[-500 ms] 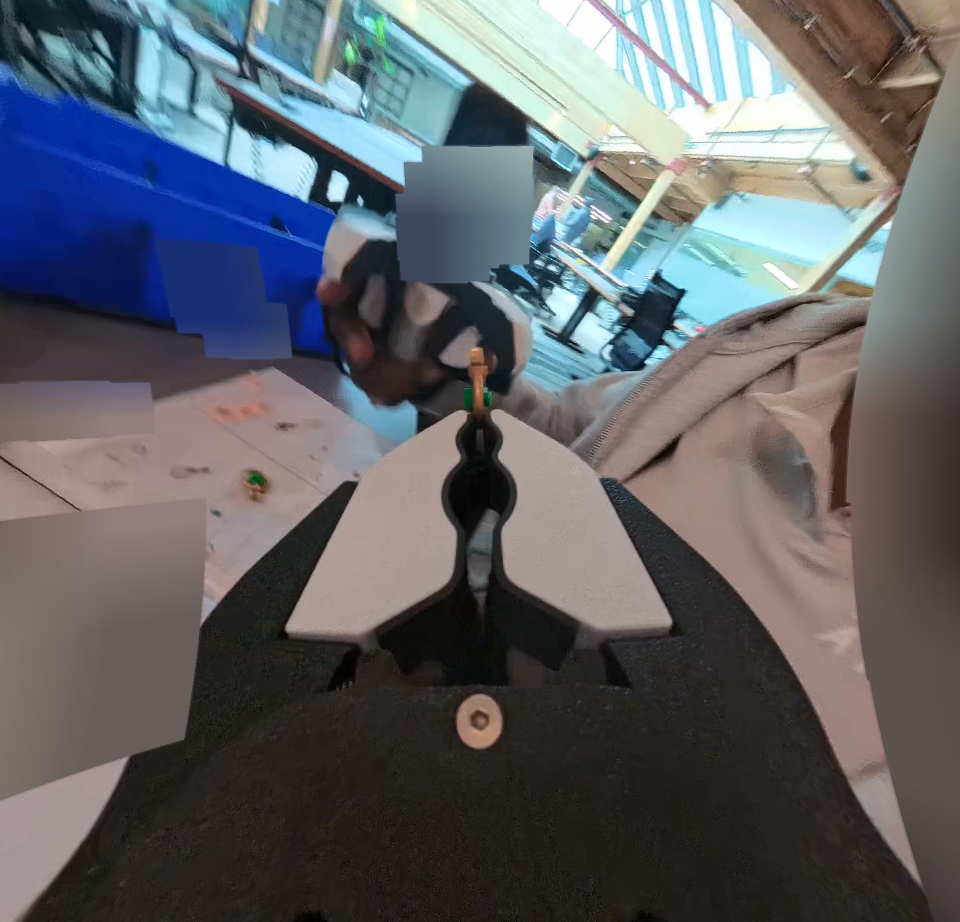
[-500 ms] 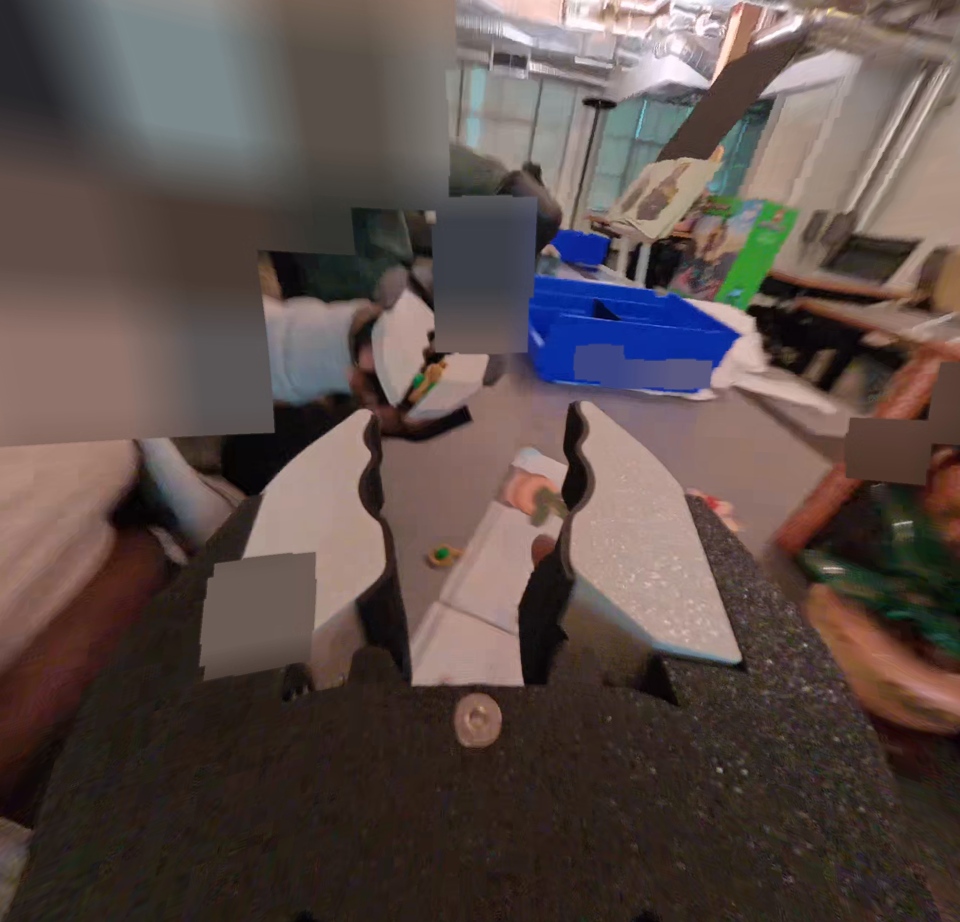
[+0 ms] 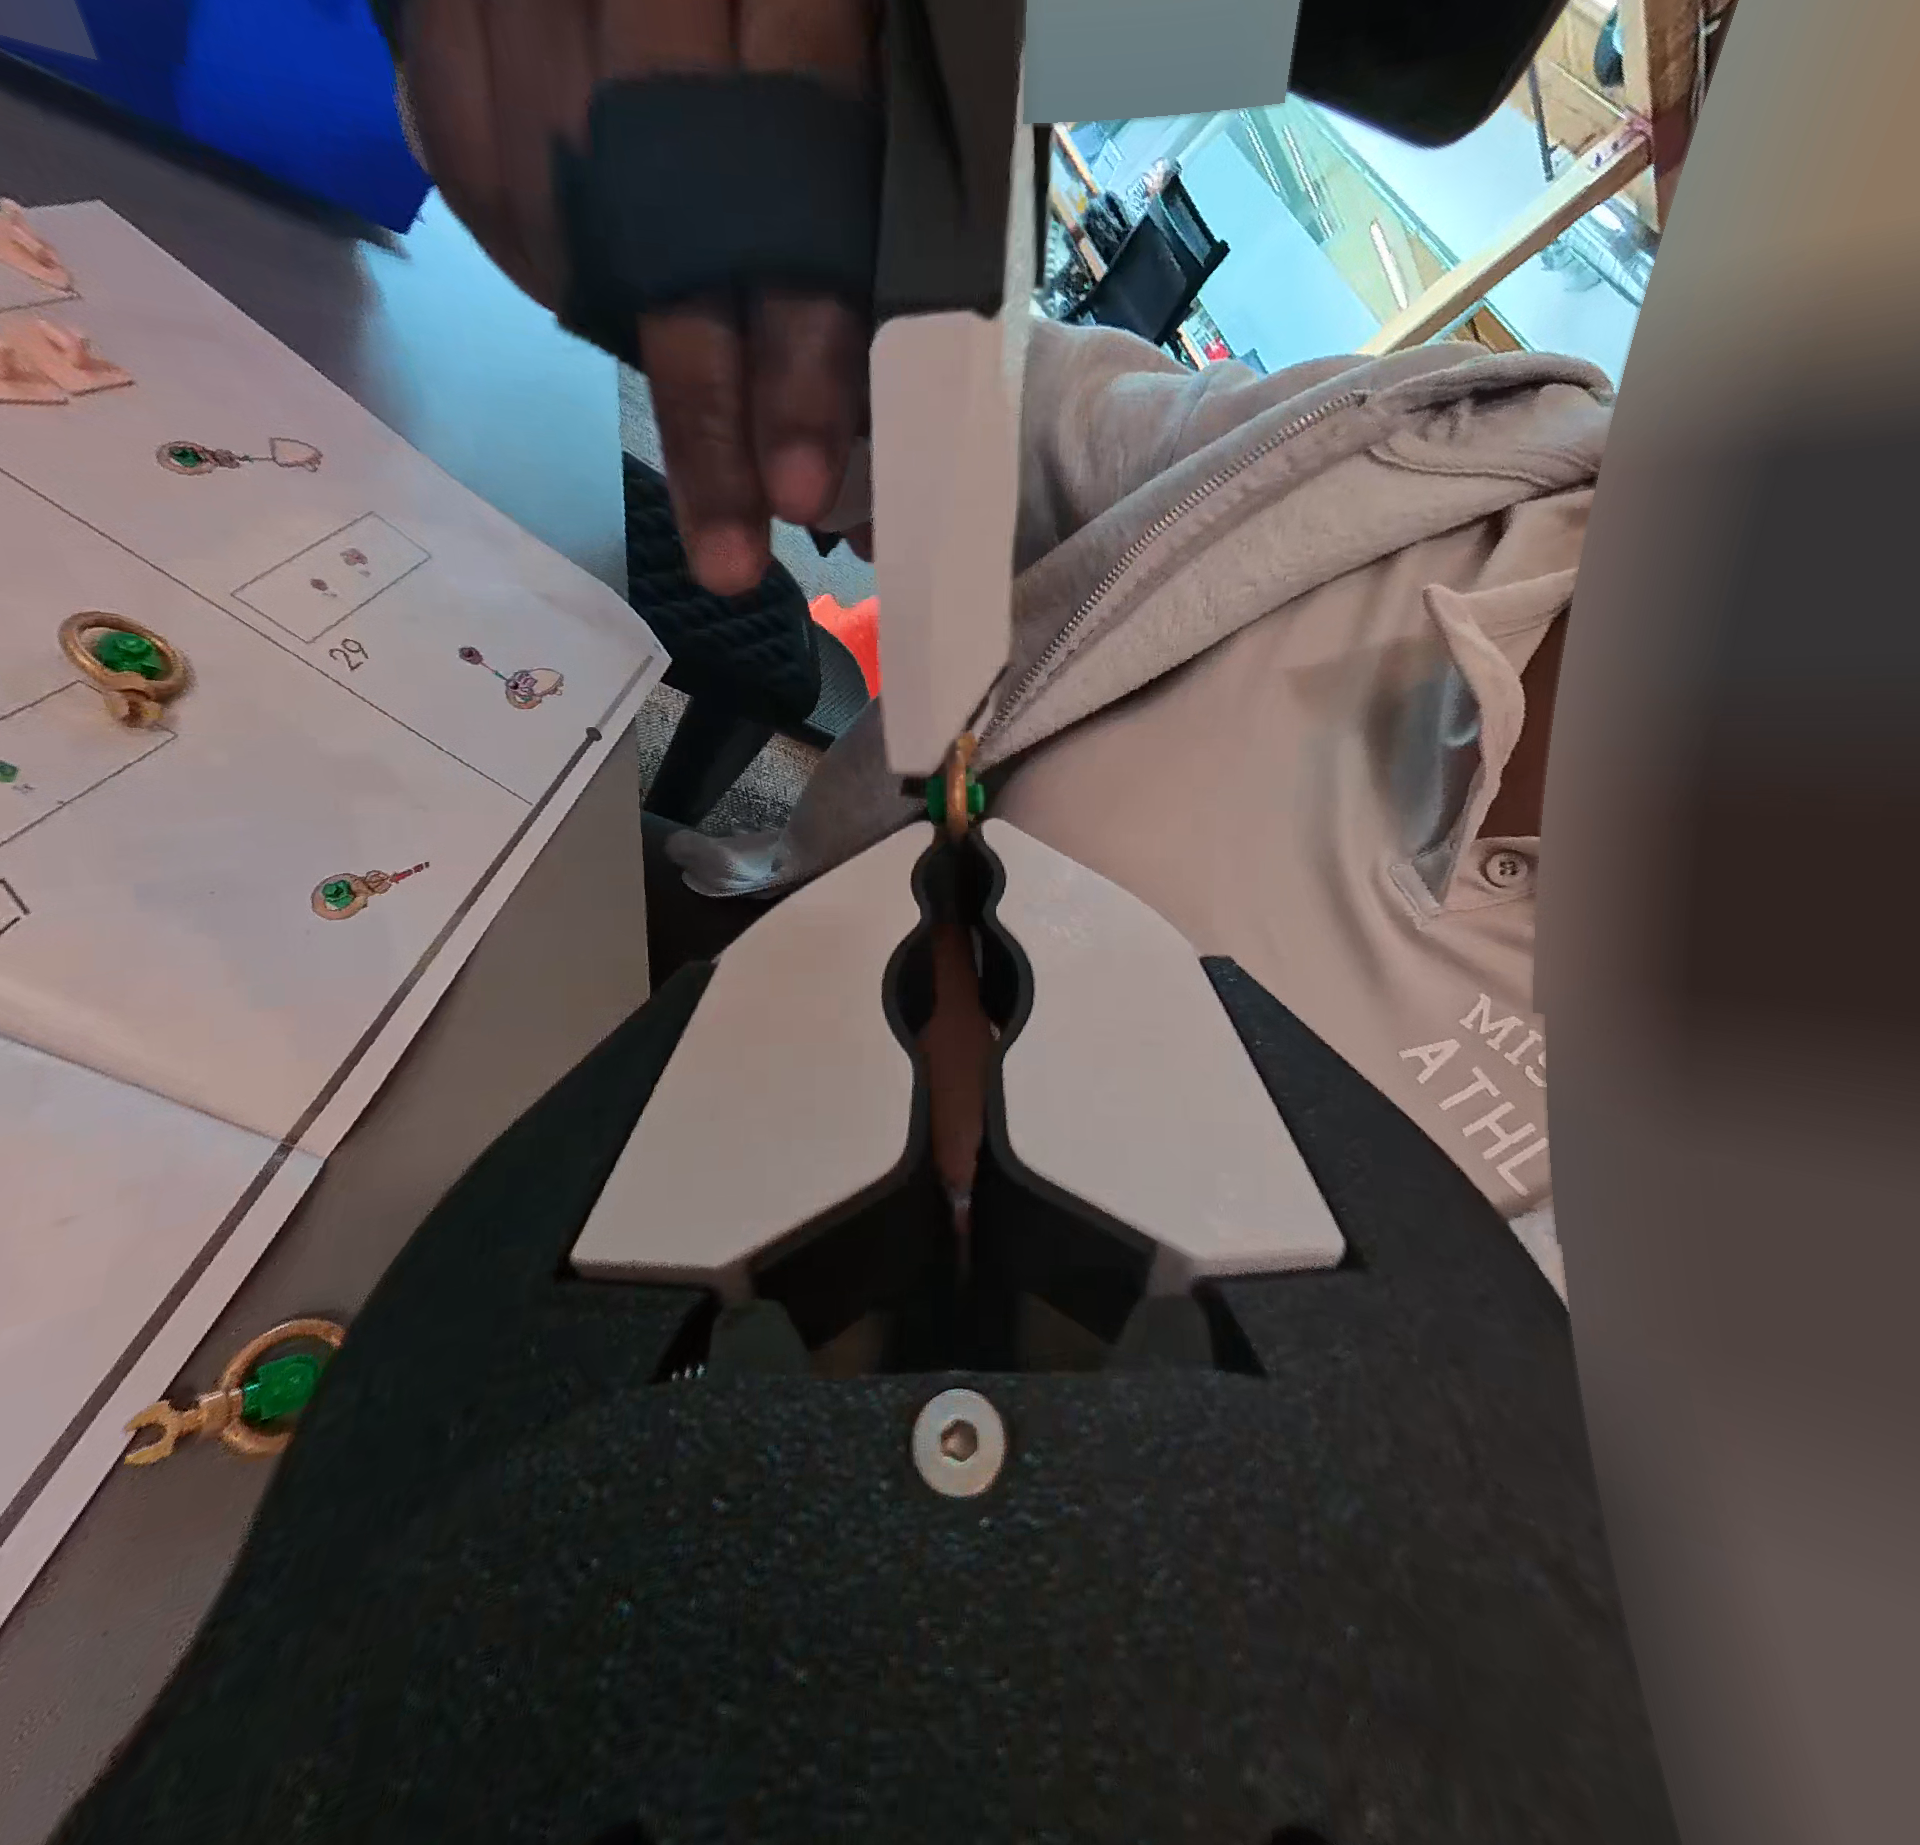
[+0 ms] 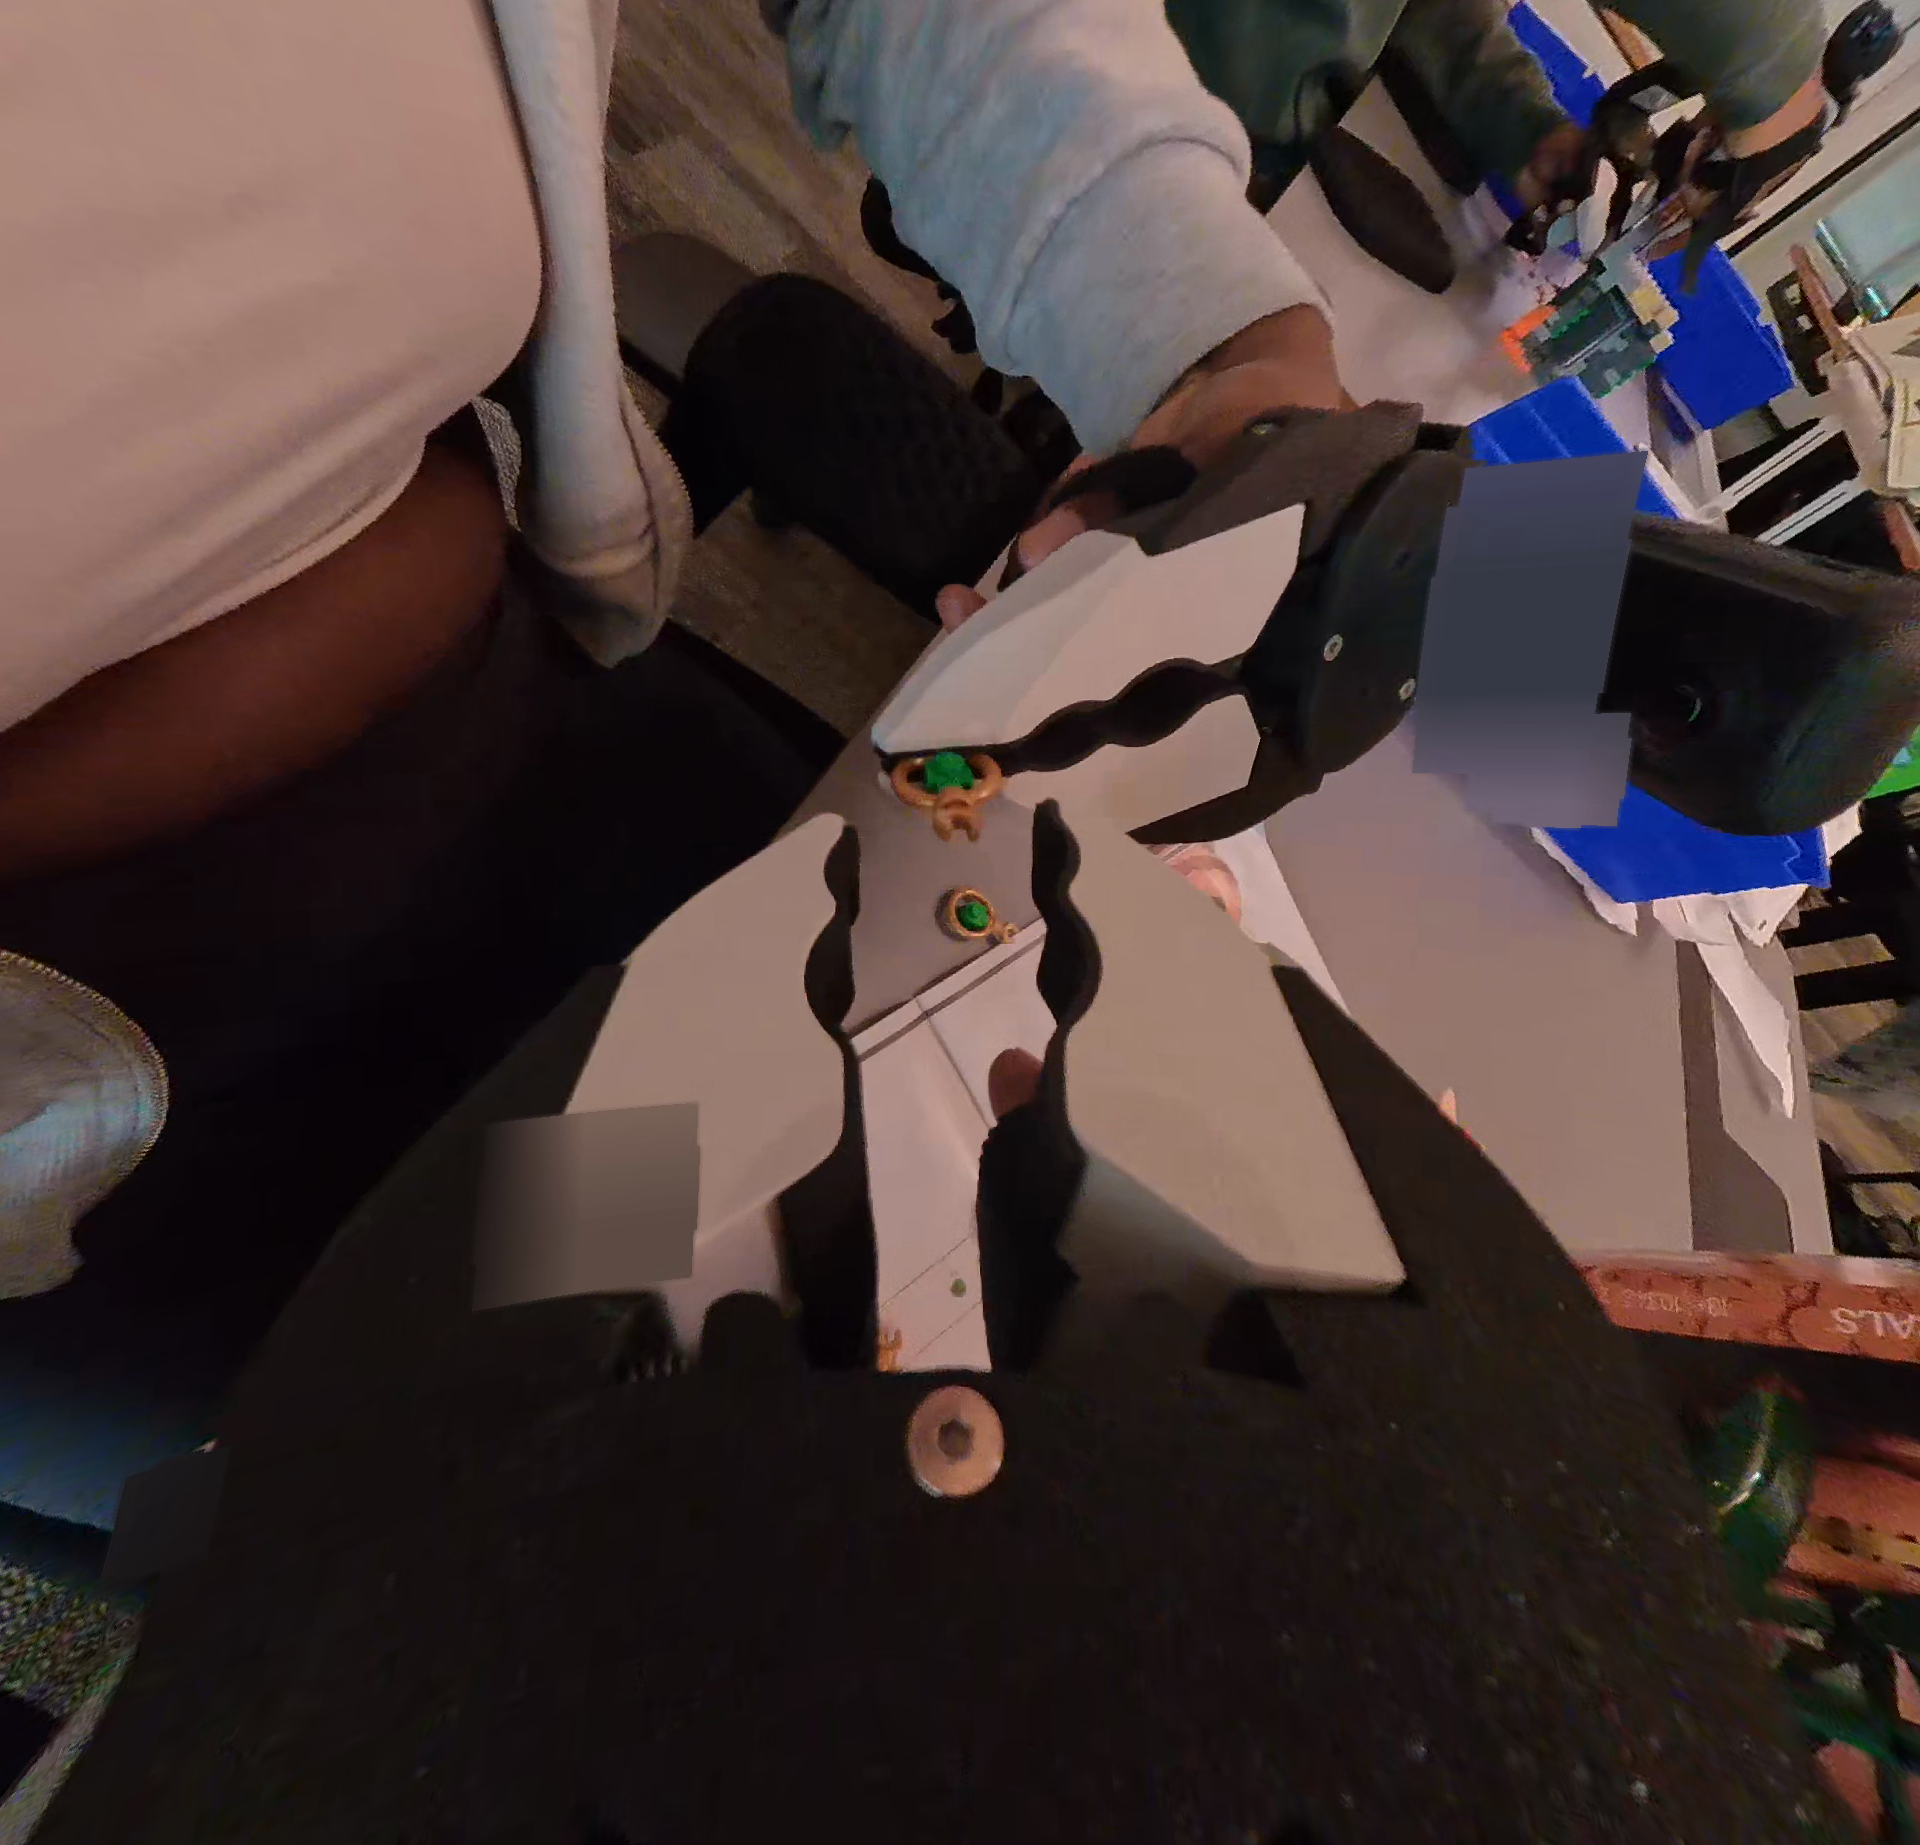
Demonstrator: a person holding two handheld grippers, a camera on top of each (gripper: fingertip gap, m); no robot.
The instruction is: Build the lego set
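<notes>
My left gripper (image 3: 954,827) is shut on a small gold ring piece with a green stud (image 3: 954,793), held in the air off the table's edge. In the right wrist view the left gripper (image 4: 906,769) reaches in from the right, and the ring piece (image 4: 940,779) has its gold clip end pointing down. My right gripper (image 4: 945,845) is open and empty, its tips on either side of that clip end. In the left wrist view the right gripper (image 3: 935,756) comes down from above onto the piece.
Two more gold rings with green studs lie on the white instruction sheet (image 3: 312,808), one at the left (image 3: 123,661) and one by its near edge (image 3: 260,1388). One ring (image 4: 971,912) shows on the grey table. A blue bin (image 4: 1683,850) stands behind. A person's grey sweatshirt is close.
The two grippers have come together. The right gripper, apart before, now has its open tips at the ring piece in the left gripper. The left gripper has stayed shut on the piece.
</notes>
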